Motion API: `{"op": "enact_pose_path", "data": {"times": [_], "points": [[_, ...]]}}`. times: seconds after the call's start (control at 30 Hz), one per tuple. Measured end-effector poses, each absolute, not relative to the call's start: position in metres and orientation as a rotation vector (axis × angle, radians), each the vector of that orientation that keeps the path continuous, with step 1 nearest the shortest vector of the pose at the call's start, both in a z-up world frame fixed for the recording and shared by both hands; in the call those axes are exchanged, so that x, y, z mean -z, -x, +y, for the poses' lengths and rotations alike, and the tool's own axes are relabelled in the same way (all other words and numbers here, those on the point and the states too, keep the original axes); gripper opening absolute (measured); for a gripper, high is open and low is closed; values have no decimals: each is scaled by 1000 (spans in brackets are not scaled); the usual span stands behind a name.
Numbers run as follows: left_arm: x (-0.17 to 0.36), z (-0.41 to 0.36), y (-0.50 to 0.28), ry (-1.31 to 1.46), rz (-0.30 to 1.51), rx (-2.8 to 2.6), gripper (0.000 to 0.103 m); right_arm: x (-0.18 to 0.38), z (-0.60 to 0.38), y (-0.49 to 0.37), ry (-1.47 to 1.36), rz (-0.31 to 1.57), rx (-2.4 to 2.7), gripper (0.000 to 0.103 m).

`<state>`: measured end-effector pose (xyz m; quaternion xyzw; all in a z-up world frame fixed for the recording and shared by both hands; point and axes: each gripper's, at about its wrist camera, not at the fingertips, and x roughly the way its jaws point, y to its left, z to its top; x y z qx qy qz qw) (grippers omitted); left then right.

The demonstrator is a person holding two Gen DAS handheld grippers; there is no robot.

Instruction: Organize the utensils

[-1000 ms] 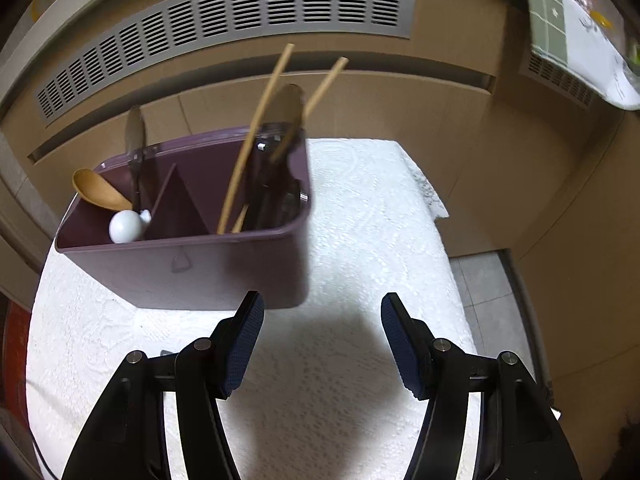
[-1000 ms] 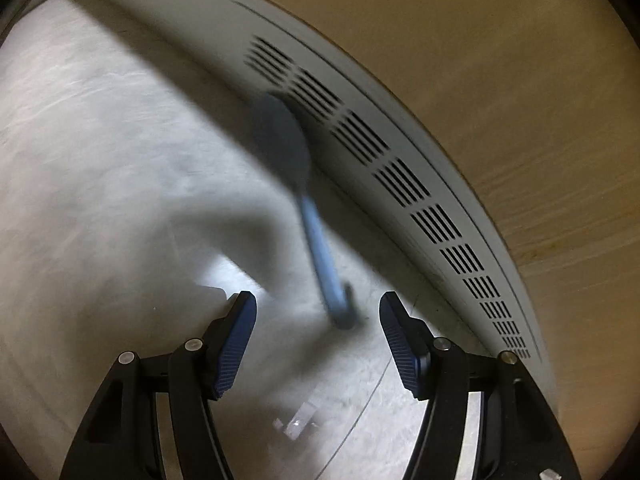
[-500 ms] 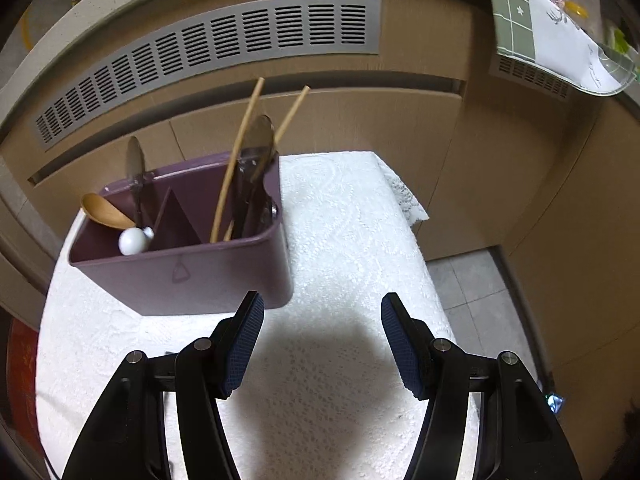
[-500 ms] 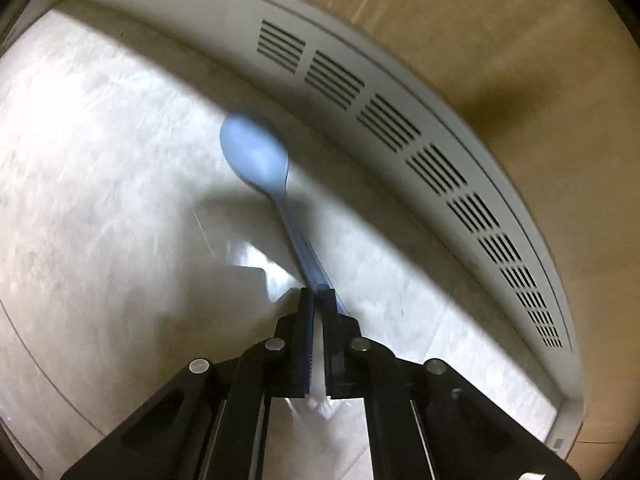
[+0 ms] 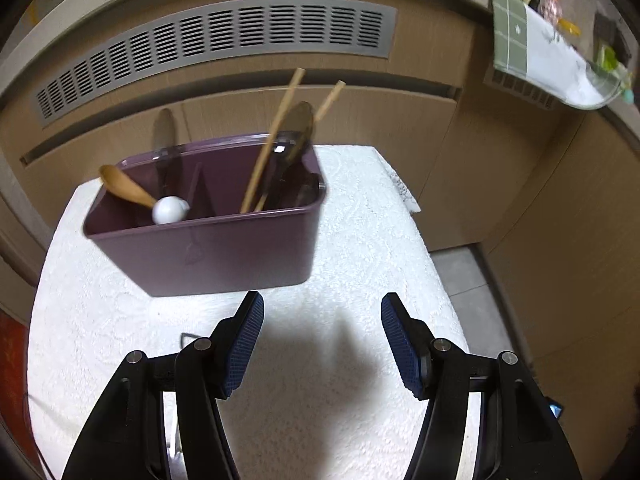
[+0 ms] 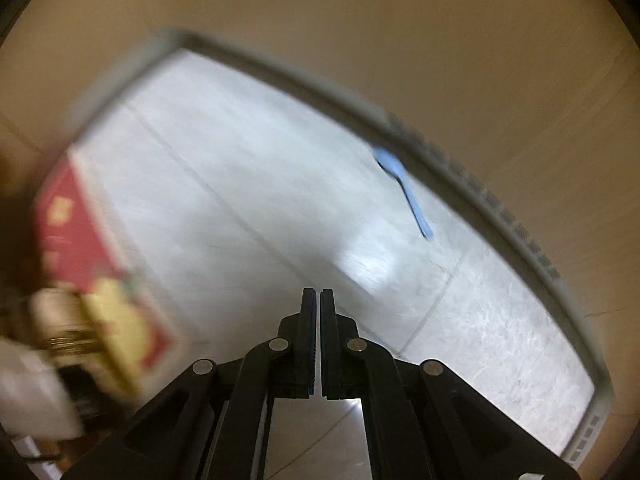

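Observation:
A purple utensil holder (image 5: 224, 248) stands on a table under a white cloth (image 5: 360, 240). Its left compartment holds a wooden spoon (image 5: 124, 188), a white round-ended utensil (image 5: 168, 209) and a dark metal piece (image 5: 164, 132). Two wooden chopsticks (image 5: 272, 140) and a dark spoon (image 5: 300, 128) stand in the right compartment. My left gripper (image 5: 320, 312) hovers open over the cloth, just in front of the holder, with nothing between its fingers. A light blue spoon (image 6: 404, 188) lies on the grey floor, well beyond my right gripper (image 6: 319, 294), which is shut and empty.
A wooden wall with a grey vent grille (image 5: 224, 36) rises behind the table. A shelf with a green-and-white cloth (image 5: 532, 56) is at the upper right. On the floor, a red and yellow box (image 6: 88, 248) sits at the left, and a low grille (image 6: 500, 208) runs beside the spoon.
The right gripper went from open around the blue spoon's handle to shut, then rose away fast; the spoon now lies on the floor, far off. The left gripper drew back slightly, still open.

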<state>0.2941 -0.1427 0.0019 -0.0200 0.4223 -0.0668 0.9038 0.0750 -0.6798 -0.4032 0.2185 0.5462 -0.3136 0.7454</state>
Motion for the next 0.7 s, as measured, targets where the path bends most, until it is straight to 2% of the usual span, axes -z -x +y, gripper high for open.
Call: {"op": "enact_pose_path", "data": {"times": [0.13,0.23,0.3,0.37,0.4,0.53,0.7], "points": [[-8,-112,-285,107,854,179,62,309,-646,-83,-406,1071,635,1],[-12,-86,-289,205,846,201,62,299,-635,-85,-370,1061,647,1],[-13,-74,-296,246,847,208,62,322,-634,-85,-325,1101,709,9],[-15,-69,-296,237,820,177,62,358,-646,-85,-314,1146,739,44],[-15,-68,-295,230,809,168,62,381,-660,-84,-316,1167,762,46],[-12,-77,-292,222,795,106,62,456,-732,-83,-344,1267,880,45],[-3,-99,-308,192,808,31,62,511,-785,-85,-364,1297,934,45]]}}
